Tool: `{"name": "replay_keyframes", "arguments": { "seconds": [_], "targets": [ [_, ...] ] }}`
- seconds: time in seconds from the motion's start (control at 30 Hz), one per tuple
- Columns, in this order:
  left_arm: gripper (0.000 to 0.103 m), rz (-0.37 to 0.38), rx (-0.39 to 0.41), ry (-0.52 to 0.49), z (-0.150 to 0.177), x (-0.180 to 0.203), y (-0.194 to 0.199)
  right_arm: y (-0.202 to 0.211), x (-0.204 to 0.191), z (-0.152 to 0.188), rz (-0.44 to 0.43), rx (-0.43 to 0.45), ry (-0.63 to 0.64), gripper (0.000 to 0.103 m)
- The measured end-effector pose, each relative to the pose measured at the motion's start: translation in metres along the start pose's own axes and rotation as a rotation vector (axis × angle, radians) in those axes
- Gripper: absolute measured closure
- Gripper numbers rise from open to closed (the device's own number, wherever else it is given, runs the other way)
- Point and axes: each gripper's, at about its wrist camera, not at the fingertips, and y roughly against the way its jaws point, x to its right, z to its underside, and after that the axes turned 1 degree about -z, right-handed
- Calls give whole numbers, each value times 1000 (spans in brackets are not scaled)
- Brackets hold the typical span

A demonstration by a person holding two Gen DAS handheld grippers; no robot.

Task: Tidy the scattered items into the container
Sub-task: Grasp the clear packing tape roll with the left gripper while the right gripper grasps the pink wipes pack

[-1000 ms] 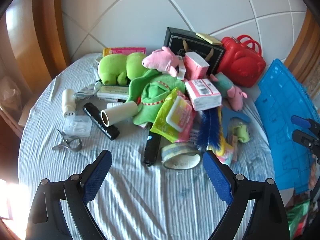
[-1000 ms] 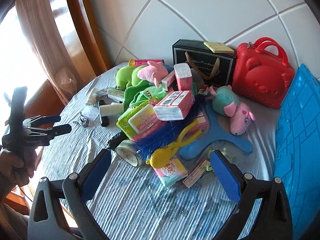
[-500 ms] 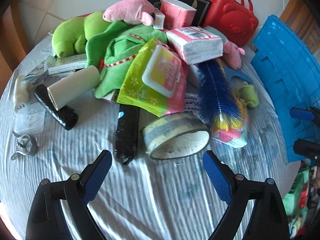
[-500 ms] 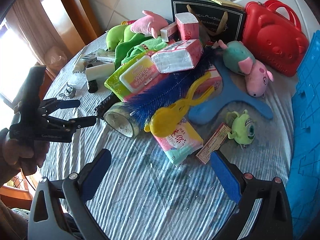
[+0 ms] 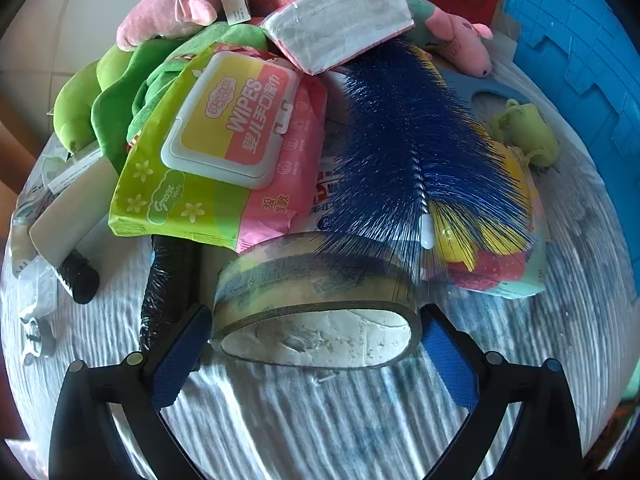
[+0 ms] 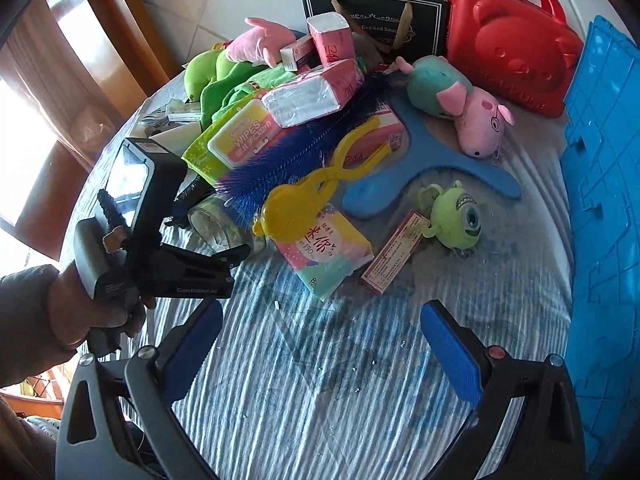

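The tape roll (image 5: 316, 312) lies on its side at the near edge of the pile on the striped bedspread (image 5: 320, 420), and it is the piece I am about to take: half a second ago it sat well ahead of my left gripper (image 5: 316, 344), and now it fills the gap between the two blue pads, one just beside each end of the roll. The jaws have just been opening to their widest, with the roll between them but, as far as I can tell, not yet pressed, so I count it as framed, not gripped. The blue bottle brush (image 5: 408, 152) drapes its bristles over the top of the roll, and the wipes pack (image 5: 224, 152) overhangs just behind it, so I judge a lift may drag the brush along. My right gripper (image 6: 320, 344) is spread wide and empty, lower over bare bedspread than a second ago, near the tissue pack (image 6: 328, 252) and the small green monster toy (image 6: 456, 216). The blue crate (image 6: 600, 200) stands at the right edge of the bed, well apart from the roll. Nothing has gone into it that I can see, so the tidying looks barely begun.
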Motion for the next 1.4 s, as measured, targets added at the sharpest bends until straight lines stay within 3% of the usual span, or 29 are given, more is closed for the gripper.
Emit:
{"name": "replay_keyframes", "arguments": {
  "seconds": [0.47, 0.57, 0.9, 1.4],
  "targets": [
    [0, -61, 90, -108, 1, 17, -8, -1, -10, 4, -7, -4, 24, 2],
    [0, -35, 85, -131, -1, 15, -9, 0, -10, 5, -5, -3, 22, 2],
    [7, 131, 94, -16, 21, -27, 21, -4, -15, 2, -19, 0, 27, 2],
    [7, 146, 153, 78, 60, -67, 83, -109, -17, -20, 47, -122, 141, 2]
  ]
}}
